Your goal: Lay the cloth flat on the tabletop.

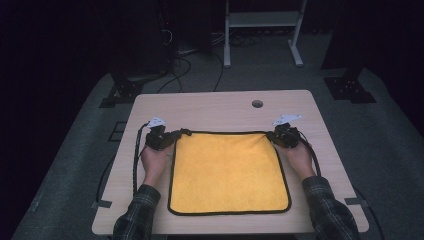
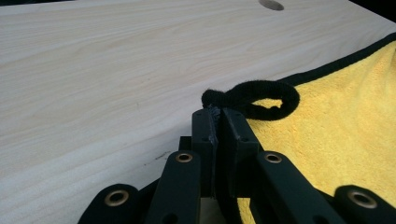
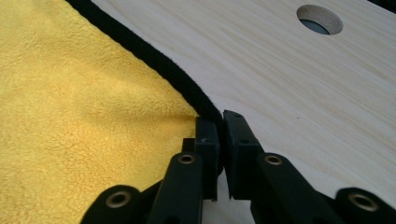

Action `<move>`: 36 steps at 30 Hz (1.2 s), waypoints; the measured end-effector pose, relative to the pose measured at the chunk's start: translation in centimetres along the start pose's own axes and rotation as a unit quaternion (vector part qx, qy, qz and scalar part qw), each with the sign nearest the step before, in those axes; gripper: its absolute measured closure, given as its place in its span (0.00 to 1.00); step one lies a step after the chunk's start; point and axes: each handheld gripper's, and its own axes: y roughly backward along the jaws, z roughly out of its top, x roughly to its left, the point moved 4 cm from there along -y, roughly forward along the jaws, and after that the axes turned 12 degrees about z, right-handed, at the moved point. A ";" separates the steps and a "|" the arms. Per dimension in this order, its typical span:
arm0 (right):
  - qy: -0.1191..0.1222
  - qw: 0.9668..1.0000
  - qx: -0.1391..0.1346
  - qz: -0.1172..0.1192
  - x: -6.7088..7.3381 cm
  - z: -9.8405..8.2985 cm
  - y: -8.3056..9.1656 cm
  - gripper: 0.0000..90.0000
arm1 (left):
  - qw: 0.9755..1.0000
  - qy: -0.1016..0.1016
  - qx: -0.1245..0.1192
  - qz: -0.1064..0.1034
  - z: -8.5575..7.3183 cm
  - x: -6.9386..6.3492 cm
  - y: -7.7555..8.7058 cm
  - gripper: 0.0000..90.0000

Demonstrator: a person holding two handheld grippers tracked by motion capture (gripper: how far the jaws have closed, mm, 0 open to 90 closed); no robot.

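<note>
A yellow cloth (image 1: 230,170) with a black border lies flat on the light wooden table (image 1: 215,107). At the cloth's far left corner my left gripper (image 1: 173,136) is shut on the black edging. In the left gripper view the jaws (image 2: 217,114) pinch the border just below a small black hanging loop (image 2: 261,95), with the yellow cloth (image 2: 345,126) to their right. My right gripper (image 1: 273,135) sits at the far right corner. In the right gripper view its tips (image 3: 222,121) hold the black border of the cloth (image 3: 70,116) with only a thin slit between the jaws.
A round cable hole (image 1: 257,103) is in the table beyond the cloth, also seen as a hole (image 3: 320,19) in the right gripper view. Bare wood lies between the cloth and the far edge. A white frame (image 1: 262,30) and dark stands are on the floor behind.
</note>
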 end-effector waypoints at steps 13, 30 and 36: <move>-0.046 0.998 -0.031 -0.031 -2.1 -1.0 3.0 0.70 | 0.999 0.006 0.008 0.033 0.0 1.0 -0.4 0.72; -0.113 0.991 -0.075 -0.021 -2.2 -4.4 7.0 0.14 | 0.999 -0.015 0.033 0.034 -1.4 0.9 3.9 0.21; -0.141 0.987 -0.073 -0.030 -2.5 -6.4 7.9 0.08 | 0.998 -0.035 0.040 0.040 -2.8 -0.4 6.1 0.10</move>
